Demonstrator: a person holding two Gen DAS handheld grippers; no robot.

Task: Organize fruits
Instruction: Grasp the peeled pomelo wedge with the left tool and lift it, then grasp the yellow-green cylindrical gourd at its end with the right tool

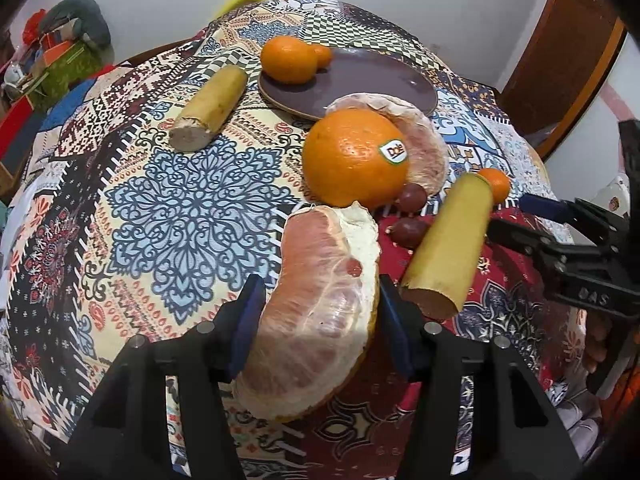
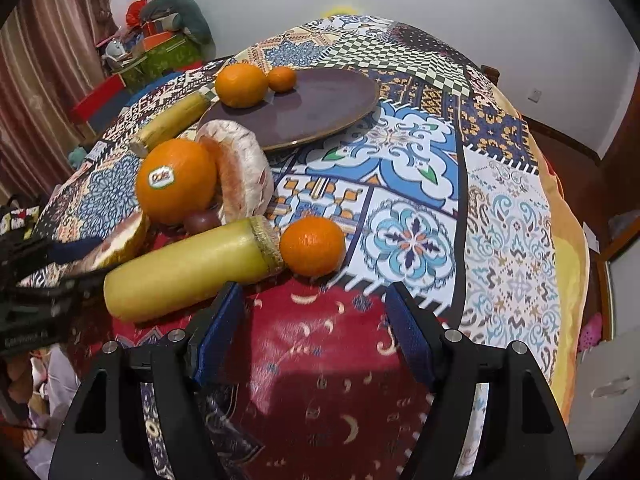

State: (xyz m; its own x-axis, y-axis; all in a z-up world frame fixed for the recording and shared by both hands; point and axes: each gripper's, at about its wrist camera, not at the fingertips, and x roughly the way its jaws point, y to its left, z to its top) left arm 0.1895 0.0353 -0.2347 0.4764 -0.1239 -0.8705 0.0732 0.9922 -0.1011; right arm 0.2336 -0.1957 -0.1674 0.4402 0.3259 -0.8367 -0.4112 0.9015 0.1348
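Observation:
My left gripper [image 1: 318,312] is shut on a peeled pomelo segment [image 1: 316,312], blue pads against both its sides. A large orange with a Dole sticker [image 1: 354,158] lies just beyond, with a second pomelo segment [image 1: 416,140] behind it. A brown plate [image 1: 360,84] holds a mandarin [image 1: 289,59] and a smaller one [image 1: 322,55]. My right gripper [image 2: 316,332] is open and empty above the red cloth, just short of a small mandarin [image 2: 313,246] and a yellow sugarcane piece [image 2: 188,268]. It also shows at the right of the left wrist view [image 1: 552,220].
A second sugarcane piece [image 1: 210,110] lies left of the plate. Two dark grapes [image 1: 410,212] sit between the orange and the near sugarcane. A patterned cloth [image 2: 420,184] covers the table. Boxes and clutter [image 2: 160,48] stand at the far left; the table drops off at right.

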